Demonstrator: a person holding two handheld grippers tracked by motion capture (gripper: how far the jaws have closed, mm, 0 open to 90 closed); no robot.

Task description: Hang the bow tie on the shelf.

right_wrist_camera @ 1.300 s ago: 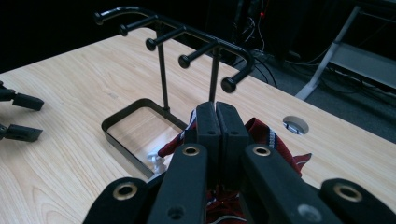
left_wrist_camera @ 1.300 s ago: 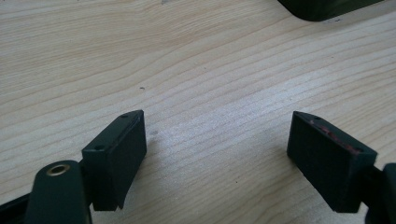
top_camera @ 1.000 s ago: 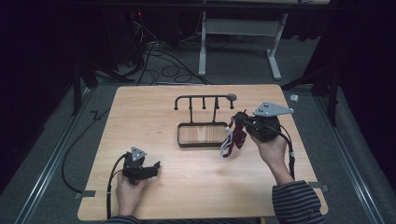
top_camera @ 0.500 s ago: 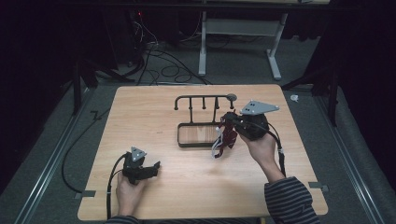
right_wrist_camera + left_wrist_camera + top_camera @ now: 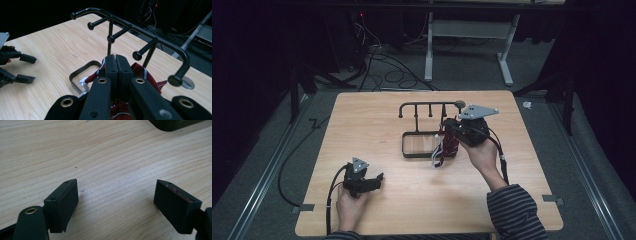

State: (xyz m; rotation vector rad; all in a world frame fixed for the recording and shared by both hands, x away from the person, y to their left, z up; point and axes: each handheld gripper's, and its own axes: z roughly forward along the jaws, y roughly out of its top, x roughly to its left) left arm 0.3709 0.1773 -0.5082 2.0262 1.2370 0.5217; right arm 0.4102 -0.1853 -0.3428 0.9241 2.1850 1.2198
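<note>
1. Pale wood tabletop [image 5: 512,200], dark room, cables on floor at top of frame.
2. Black peg rack [image 5: 424,131] at centre.
3. Right claw [image 5: 115,65] clamped on red patterned cloth [image 5: 446,148] beside rack's right end.
4. Left claw [image 5: 379,179] spread wide, empty, lower left.

Matt pale wood table [image 5: 412,200]; glossy black metal rack [image 5: 140,27]; red woven cloth [image 5: 147,75].

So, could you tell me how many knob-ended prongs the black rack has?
5 on the rack: the bar's left end, three pegs along it, and its right end. None seems hidden.
</note>
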